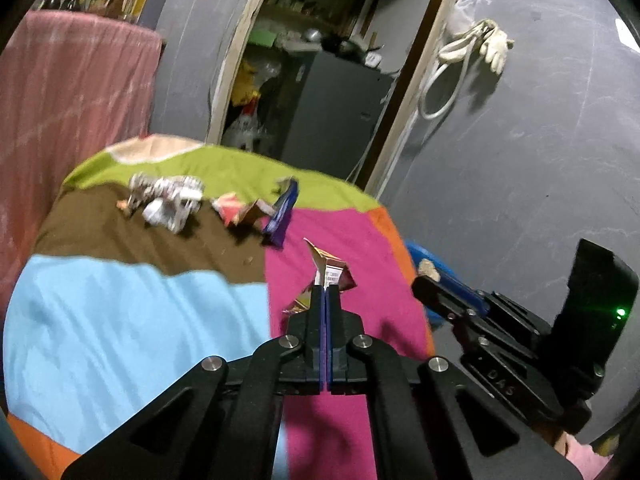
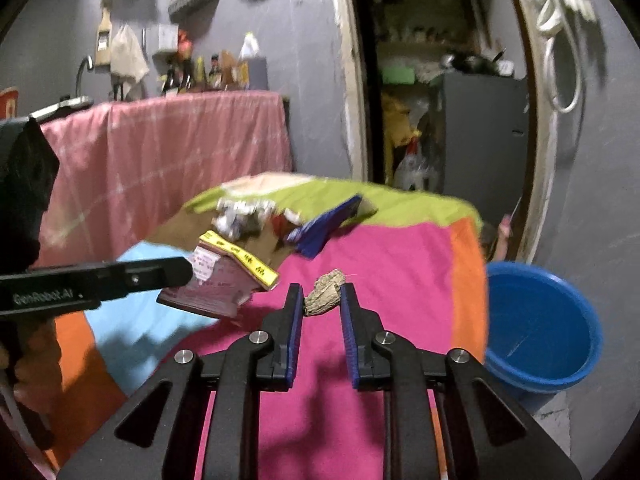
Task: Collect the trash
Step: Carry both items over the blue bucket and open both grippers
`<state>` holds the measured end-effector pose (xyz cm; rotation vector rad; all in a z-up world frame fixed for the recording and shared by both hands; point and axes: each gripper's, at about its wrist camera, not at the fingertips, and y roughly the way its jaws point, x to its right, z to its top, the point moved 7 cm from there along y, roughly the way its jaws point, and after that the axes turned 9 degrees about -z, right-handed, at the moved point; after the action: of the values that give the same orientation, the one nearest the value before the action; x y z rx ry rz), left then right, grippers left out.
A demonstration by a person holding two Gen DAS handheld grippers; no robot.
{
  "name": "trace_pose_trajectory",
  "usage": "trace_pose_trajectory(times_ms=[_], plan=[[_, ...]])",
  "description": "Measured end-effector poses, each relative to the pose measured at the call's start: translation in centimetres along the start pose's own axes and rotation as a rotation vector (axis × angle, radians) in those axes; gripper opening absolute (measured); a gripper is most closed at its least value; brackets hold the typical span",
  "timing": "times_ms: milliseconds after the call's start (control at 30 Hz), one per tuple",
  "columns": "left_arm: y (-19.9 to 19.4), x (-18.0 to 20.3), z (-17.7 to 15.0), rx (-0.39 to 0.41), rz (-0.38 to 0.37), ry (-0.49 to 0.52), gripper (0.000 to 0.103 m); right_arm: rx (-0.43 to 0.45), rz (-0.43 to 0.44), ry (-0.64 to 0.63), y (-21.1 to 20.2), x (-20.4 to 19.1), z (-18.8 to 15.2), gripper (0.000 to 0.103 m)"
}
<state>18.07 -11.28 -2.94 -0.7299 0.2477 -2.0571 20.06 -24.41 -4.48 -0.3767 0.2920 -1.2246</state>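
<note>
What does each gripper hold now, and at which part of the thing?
The left gripper pinches a crumpled maroon-and-yellow snack wrapper at its edge. The right gripper clamps a small brown fibrous clump by its two sides.

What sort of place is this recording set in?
Probably a lived-in home room: a patchwork cloth strewn with wrappers, bottles on a pink-draped counter, and a doorway to a cluttered storeroom.
</note>
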Motion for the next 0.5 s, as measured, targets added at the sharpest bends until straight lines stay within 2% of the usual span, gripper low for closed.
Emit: trace_pose_trajectory(times_ms=[233, 500], plan=[[0.4, 4.1, 3.2, 0.161, -0.007, 0.121, 0.0, 0.184, -0.099, 0.009, -4.0, 3.0, 3.7, 0.017], [0.8, 11.0, 8.4, 0.426, -0.077, 0.255, 0.0, 0.438, -0.282, -0.038, -9.6, 7.6, 9.6, 0.017]])
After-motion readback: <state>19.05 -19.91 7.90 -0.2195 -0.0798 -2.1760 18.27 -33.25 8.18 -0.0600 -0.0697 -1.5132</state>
